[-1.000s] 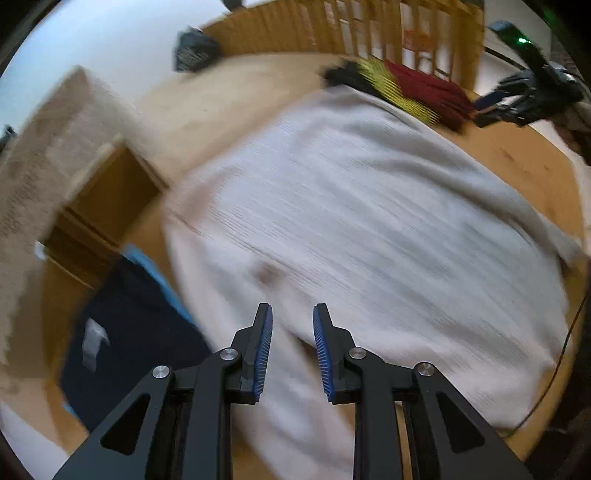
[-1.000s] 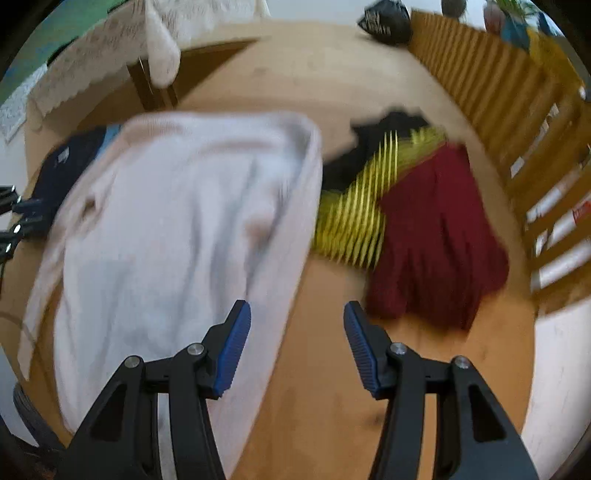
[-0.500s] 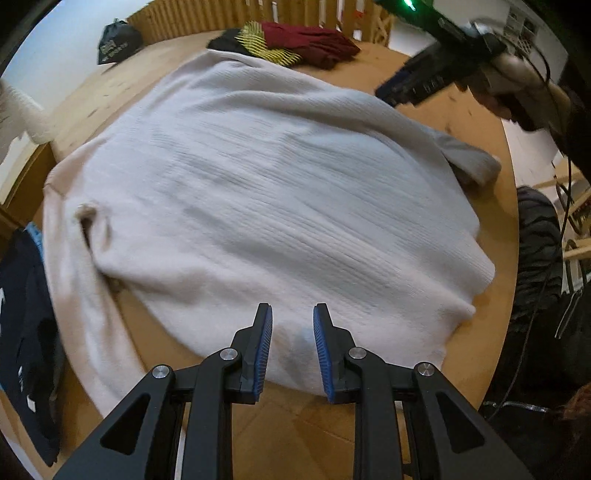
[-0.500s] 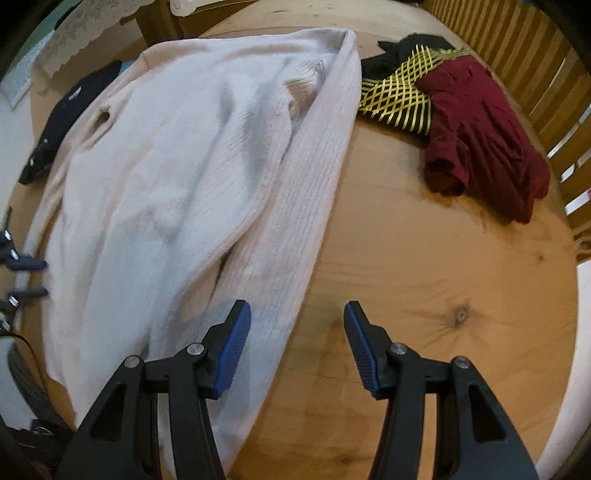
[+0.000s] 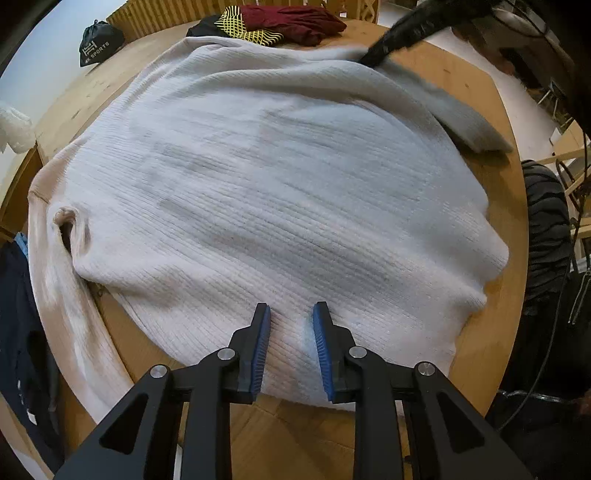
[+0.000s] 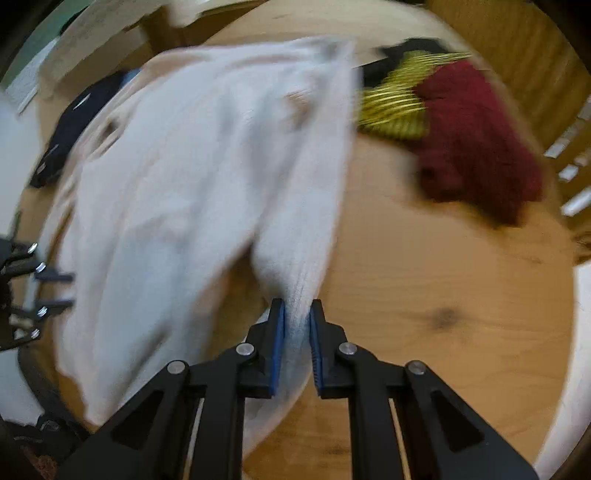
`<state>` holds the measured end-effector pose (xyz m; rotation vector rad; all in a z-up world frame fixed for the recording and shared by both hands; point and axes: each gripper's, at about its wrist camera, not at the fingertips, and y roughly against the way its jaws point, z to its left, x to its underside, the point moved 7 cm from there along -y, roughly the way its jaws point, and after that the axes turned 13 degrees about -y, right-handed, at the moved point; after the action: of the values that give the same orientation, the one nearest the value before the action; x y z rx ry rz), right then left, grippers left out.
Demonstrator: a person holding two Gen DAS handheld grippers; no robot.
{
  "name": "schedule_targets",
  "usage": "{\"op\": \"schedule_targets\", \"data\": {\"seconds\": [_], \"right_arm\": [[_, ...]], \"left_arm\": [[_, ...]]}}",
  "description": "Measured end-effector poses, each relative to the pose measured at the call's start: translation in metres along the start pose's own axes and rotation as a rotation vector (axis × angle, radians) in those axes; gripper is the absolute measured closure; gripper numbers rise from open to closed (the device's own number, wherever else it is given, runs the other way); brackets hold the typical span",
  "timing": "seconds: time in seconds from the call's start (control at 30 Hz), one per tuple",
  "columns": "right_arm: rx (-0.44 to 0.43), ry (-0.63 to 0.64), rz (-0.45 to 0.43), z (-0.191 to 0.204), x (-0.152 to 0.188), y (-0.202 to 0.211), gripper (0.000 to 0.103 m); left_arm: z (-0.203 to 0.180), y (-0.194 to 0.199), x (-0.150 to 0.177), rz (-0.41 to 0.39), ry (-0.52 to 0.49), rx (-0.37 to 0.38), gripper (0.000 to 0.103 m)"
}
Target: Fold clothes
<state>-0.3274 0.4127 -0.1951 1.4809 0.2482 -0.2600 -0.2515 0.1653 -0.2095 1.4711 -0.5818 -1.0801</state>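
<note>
A large cream ribbed sweater (image 5: 258, 184) lies spread over the round wooden table (image 5: 491, 92). My left gripper (image 5: 290, 343) is open just above the sweater's near edge, with knit showing between its blue pads. In the right wrist view, my right gripper (image 6: 297, 332) is shut on a sleeve (image 6: 306, 206) of the sweater (image 6: 177, 192), and the sleeve rises into the jaws. From the left wrist view the right gripper (image 5: 402, 33) appears blurred at the far right, on the sleeve (image 5: 458, 118).
A maroon garment (image 5: 295, 24) and a yellow-and-black one (image 5: 243, 29) lie at the table's far side by a wooden railing (image 5: 155, 16). A dark navy garment (image 5: 18, 332) sits at the left edge. A black bag (image 5: 98, 44) rests beyond. A person's dark clothing (image 5: 546, 229) is at right.
My right gripper went from open above the table to shut on the sweater's sleeve. The left gripper moved forward over the sweater's near edge and stays open.
</note>
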Motion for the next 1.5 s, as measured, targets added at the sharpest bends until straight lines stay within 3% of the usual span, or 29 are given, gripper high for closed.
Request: {"op": "schedule_targets", "data": {"seconds": [0.13,0.2,0.27,0.3,0.37,0.7,0.87,1.1,1.33,1.37,1.43,1.5], "right_arm": [[0.297,-0.091,-0.085,-0.083,-0.027,0.005,0.09],[0.356,-0.17,-0.069,-0.112,-0.031,0.007,0.087],[0.297,-0.169,-0.094,-0.105,-0.021,0.022,0.083],[0.261,-0.162,-0.11,-0.099,-0.015,0.031,0.068],[0.201,-0.1,-0.132,-0.07,0.001,0.045,0.052],[-0.009,0.134,-0.016,0.057,0.093,0.013,0.052],[-0.028,0.109,0.011,0.066,0.105,-0.005,0.052],[-0.145,0.068,0.044,0.08,0.11,-0.015,0.052],[-0.169,0.094,0.04,0.103,0.11,-0.02,0.052],[-0.171,0.103,0.036,0.107,0.111,-0.021,0.055],[-0.182,0.117,0.035,0.117,0.114,-0.019,0.094],[-0.218,0.076,0.031,0.118,0.111,-0.009,0.097]], "left_arm": [[0.004,0.0,0.003,-0.014,0.023,0.014,0.078],[0.006,0.001,0.006,-0.012,0.044,0.018,0.078],[0.01,0.003,0.01,-0.006,0.062,0.007,0.077],[0.011,0.006,0.013,-0.008,0.075,0.005,0.077],[0.014,0.012,0.018,-0.017,0.098,0.002,0.078],[-0.003,0.032,0.053,-0.002,0.176,-0.007,0.078],[-0.016,0.022,0.055,0.019,0.157,0.004,0.074],[-0.021,0.017,0.052,0.005,0.172,0.022,0.073],[-0.02,0.014,0.052,-0.004,0.188,0.03,0.073],[-0.02,0.013,0.052,-0.005,0.189,0.03,0.073],[-0.02,0.012,0.051,-0.005,0.184,0.025,0.073],[-0.02,0.012,0.051,-0.004,0.176,0.019,0.073]]}}
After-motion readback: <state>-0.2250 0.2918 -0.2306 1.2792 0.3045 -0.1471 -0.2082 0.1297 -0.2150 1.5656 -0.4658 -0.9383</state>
